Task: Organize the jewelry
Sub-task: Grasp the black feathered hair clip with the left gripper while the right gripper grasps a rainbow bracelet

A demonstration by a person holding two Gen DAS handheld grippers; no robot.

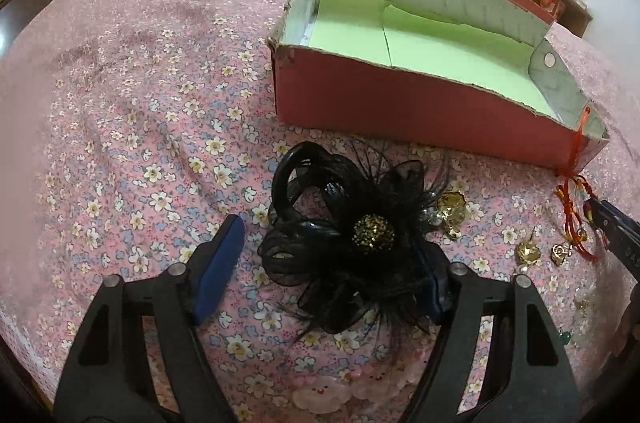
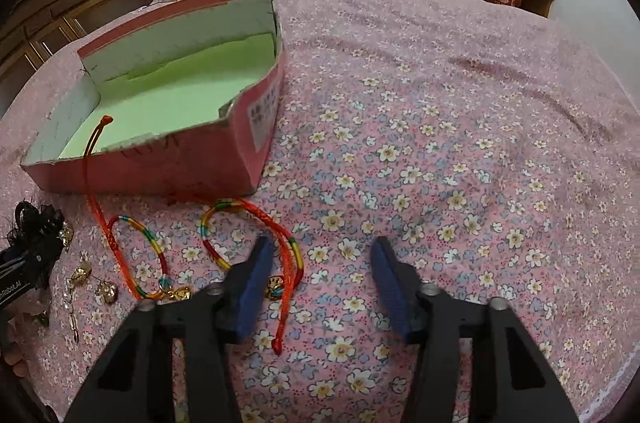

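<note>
1. Jewelry lies on a pink flowered bedsheet (image 2: 440,143), and none of it is in the box yet.
2. At the left gripper (image 1: 336,271), the two blue pads stand wide apart. A black feathery hair flower with a gold sparkly ball in its middle (image 1: 352,231) sits right between them. The right pad is hidden under the black frills, so I cannot tell if it touches. The left pad (image 1: 218,263) has a clear gap beside it, so the flower does not look squeezed yet.
3. The flower's black hoop part points up toward 11 o'clock, away from the claw. Its widest, fluffy part lies across the gap.
4. At the right gripper (image 2: 318,283), the pads stand partly apart, narrower than the left ones, with only sheet in the middle. A red braided string bracelet with rainbow bands and a small bead (image 2: 286,251) runs just beside the left pad, from 12 o'clock down to 7 o'clock. It looks to be at the pad's inner edge, not held.
5. A second red and rainbow string bracelet (image 2: 136,255) lies farther out at 9 o'clock, near small gold flower earrings (image 2: 106,291).
6. An open pink cardboard box with green paper inside (image 1: 400,103) waits at 1 o'clock from the left gripper. One red string end hangs over its front wall.
7. The left hand is the nearer one to a grab, I think.
</note>
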